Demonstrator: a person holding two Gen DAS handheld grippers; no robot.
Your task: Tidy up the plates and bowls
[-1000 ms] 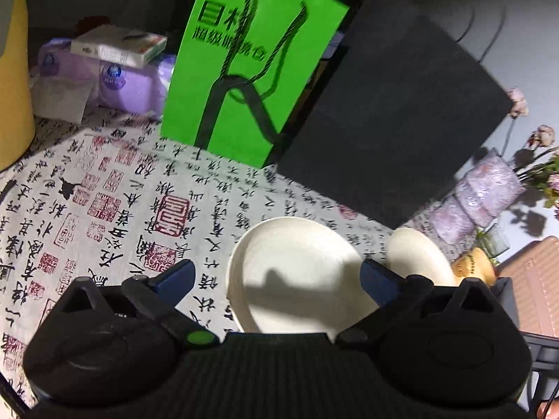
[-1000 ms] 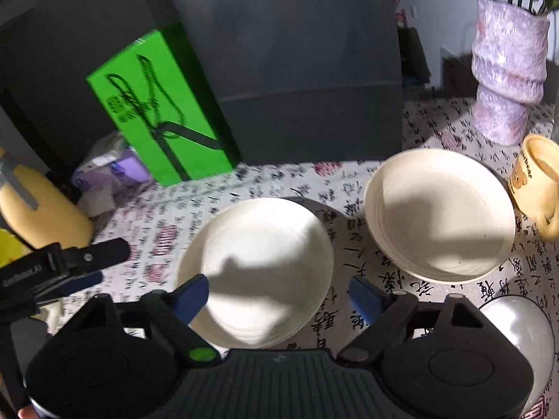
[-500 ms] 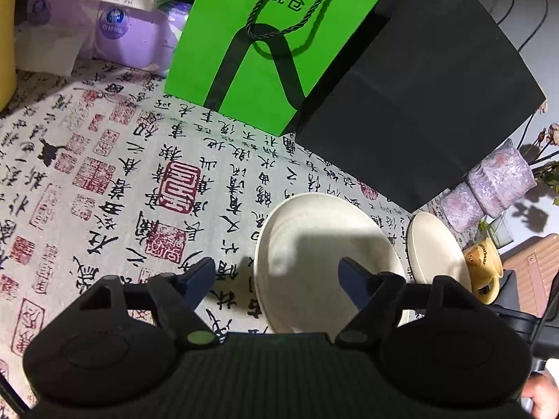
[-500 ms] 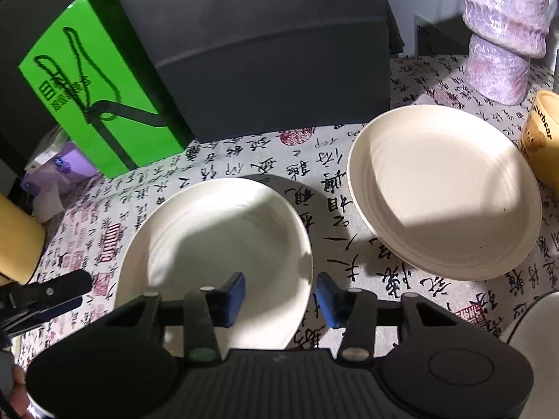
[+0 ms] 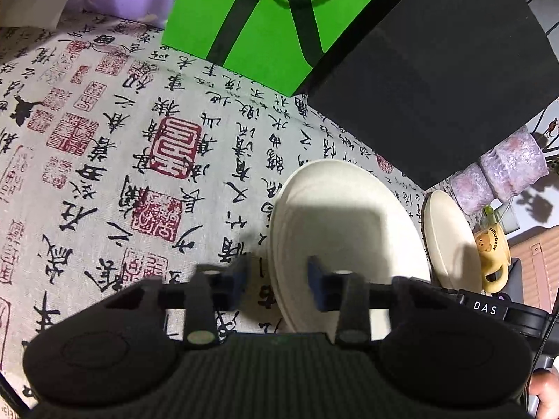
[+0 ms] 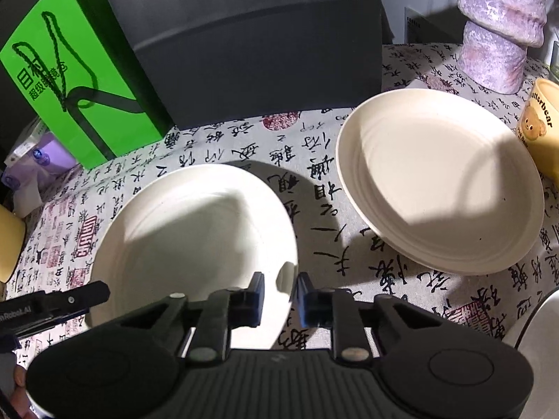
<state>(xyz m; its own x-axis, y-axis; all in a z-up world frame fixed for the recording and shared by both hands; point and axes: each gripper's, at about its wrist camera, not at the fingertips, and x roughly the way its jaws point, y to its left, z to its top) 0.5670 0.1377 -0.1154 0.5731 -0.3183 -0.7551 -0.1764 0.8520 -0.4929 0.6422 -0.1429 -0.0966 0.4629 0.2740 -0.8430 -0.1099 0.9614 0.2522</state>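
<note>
Two cream plates lie apart on the calligraphy-print cloth (image 6: 349, 255), unstacked — the sorting looks barely begun. The near plate (image 6: 195, 234) sits in front of the green bag (image 6: 73, 80); the far plate (image 6: 440, 181) lies to its right, beside a yellow bear mug (image 6: 538, 125) and a purple vase (image 6: 499, 28). The rim of another pale dish shows at the right view's lower corner, too cropped to identify.

Both grippers pitch steeply down over the near plate from opposite sides. The left gripper (image 5: 277, 281) straddles its left rim, jaws closing, with the rim between the blue pads but gaps visible on either side. The right gripper (image 6: 281, 295) straddles the right rim — its jaws are closing too, nearly together, the rim between them; whether the pads press yet cannot be told. A two-handed lift toward the far plate seems the likely aim.
</note>
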